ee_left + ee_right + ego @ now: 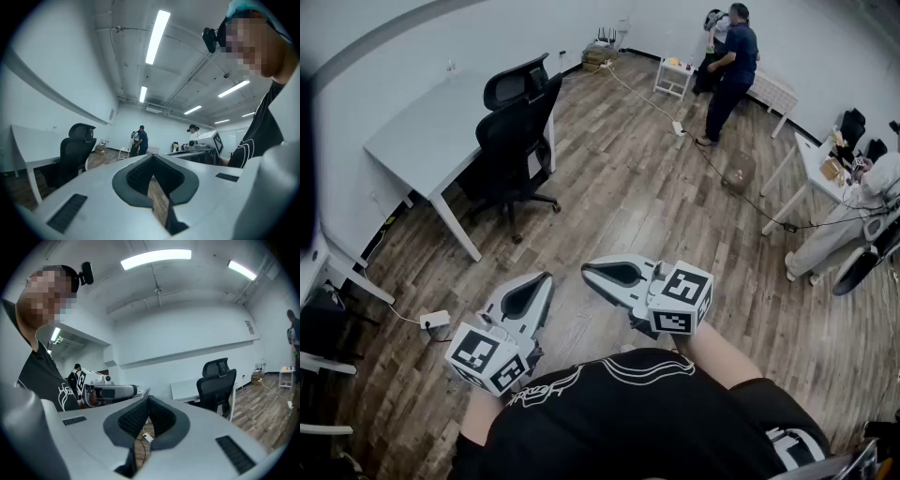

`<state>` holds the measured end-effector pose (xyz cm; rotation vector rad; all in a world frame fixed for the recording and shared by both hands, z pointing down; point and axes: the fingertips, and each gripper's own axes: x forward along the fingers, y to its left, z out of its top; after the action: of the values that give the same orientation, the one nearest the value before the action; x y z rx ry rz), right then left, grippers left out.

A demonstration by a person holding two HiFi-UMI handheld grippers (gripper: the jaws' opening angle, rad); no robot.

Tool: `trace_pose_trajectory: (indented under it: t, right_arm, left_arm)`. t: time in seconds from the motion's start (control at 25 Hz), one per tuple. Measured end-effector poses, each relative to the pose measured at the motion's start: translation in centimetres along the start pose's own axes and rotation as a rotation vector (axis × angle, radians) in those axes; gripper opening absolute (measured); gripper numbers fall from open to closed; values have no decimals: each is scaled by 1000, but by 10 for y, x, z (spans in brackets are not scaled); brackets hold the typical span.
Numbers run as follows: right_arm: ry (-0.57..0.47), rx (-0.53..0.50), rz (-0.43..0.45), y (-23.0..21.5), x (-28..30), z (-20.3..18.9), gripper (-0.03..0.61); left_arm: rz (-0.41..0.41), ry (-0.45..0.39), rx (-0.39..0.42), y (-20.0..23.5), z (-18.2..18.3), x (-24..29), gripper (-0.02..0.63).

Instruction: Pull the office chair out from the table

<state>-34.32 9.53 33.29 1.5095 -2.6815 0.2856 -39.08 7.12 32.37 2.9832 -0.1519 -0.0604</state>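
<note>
A black, mesh-backed office chair (517, 131) is sitting tucked against the smooth grey rectangular table (417, 141). Well apart from the table, the pointed left gripper (546, 277) and right gripper (587, 272) are hovering closed and empty.

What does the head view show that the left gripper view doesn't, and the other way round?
Only the head view: the small white power block on the wood-plank floor. Only the left gripper view: the long ceiling light strips and the black head-mounted camera. Both: the black mesh office chair tucked against the white rectangular table, and a standing person in dark clothes at the far end.
</note>
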Motion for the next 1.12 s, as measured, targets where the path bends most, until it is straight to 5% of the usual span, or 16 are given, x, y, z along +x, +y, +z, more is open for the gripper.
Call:
trace_pose_trajectory:
  t: [0.6,1.12]
  right_arm:
    - [-22,34,22,-39,-25,-2,36]
    - [-71,145,27,-162,-105,-8,37]
  left_arm:
    - [62,42,1,-1,-8,39,6]
    - [88,171,-16,-19,-37,173,6]
